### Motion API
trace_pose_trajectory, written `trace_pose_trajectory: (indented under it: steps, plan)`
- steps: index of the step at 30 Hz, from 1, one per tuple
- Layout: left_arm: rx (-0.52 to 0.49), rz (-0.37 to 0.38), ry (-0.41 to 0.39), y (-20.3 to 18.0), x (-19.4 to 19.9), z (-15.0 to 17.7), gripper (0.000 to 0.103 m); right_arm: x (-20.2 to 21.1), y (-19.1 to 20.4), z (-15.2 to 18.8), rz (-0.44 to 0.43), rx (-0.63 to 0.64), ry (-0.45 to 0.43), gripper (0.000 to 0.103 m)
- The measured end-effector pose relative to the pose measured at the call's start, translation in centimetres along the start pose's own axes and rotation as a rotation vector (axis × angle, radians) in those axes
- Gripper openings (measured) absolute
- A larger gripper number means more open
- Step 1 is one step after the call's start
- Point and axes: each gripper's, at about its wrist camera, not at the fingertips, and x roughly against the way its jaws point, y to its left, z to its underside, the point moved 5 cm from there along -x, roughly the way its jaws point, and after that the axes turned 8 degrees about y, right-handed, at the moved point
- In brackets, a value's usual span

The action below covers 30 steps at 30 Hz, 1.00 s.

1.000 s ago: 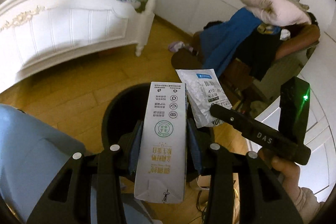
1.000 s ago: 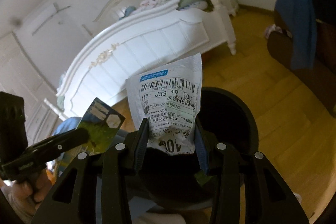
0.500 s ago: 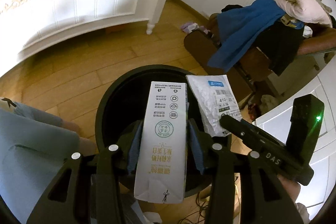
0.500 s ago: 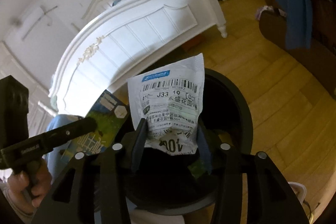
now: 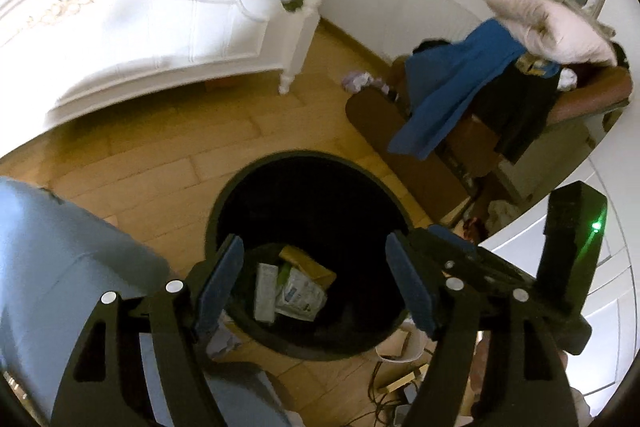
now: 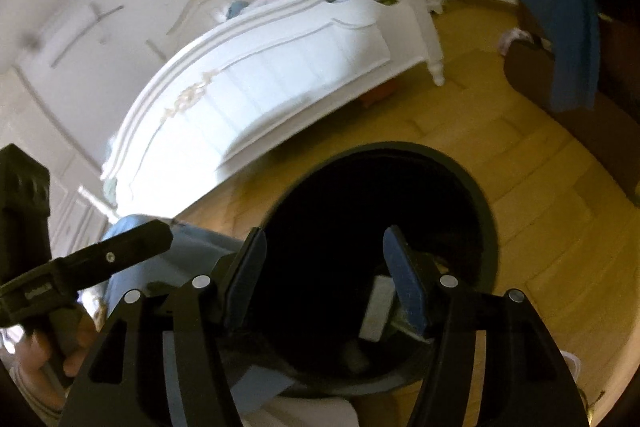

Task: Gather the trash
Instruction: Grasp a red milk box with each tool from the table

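Room: a bedroom with a wooden plank floor (image 5: 140, 163), white walls and windows high on the far wall.
Left tool (image 5: 316, 283): released, fingers spread wide and nothing between them; it hangs directly over the mouth of the bin, which fits a drop into it.
Right tool (image 6: 324, 275): also released and empty, its pads apart above the same opening; in the left view its body sits just to the right of the left tool.
Bin (image 5: 240, 187): a round black bin standing on the floor directly below both tools, so anything let go falls inside.
Trash (image 5: 294, 289): at the bottom of the bin, straight beneath the left tool, lie a pale carton, a white printed mailer bag and a brownish piece, piled against each other. From the right view only a pale carton edge (image 6: 376, 309) shows behind the right finger.
Task reading: these pieces look deposited; judging by the empty tools, the next step would be finding more litter.
Near left: a blue-grey surface beside the bin; what it is I cannot tell.
Ahead left: a white bed (image 5: 152, 39) with a carved footboard and bedding heaped on top.
Ahead right: a brown chair (image 5: 404, 147) draped with a blue garment (image 5: 460, 95) and a pale pillow (image 5: 552, 27).
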Motion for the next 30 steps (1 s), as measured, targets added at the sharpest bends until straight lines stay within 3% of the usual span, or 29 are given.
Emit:
trace_pose_trajectory:
  steps: [5, 7, 15, 19, 25, 30]
  plan:
    - [0.04, -0.005, -0.101, 2.5, 6.1, 2.3, 0.074, 0.4, 7.2, 0.0, -0.054, 0.13, 0.006, 0.067]
    - [0.063, -0.021, -0.134, 4.0, 8.3, 3.4, 0.081, 0.4, 10.8, 0.2, -0.086, 0.194, 0.015, 0.07]
    - [0.164, -0.193, -0.259, 13.3, 18.6, 9.8, 0.083, -1.5, 25.6, 3.4, -0.211, 0.47, 0.101, 0.076]
    - [0.167, -0.287, -0.255, 18.1, 21.9, 13.5, 0.083, -3.0, 32.5, 5.3, -0.258, 0.622, 0.164, 0.079]
    - [0.143, -0.426, -0.166, 25.5, 24.9, 18.3, 0.083, -4.6, 41.6, 7.5, -0.32, 0.837, 0.248, 0.084]
    - [0.065, -0.47, -0.081, 29.4, 24.9, 20.3, 0.083, -8.0, 46.4, 8.8, -0.271, 0.994, 0.327, 0.084]
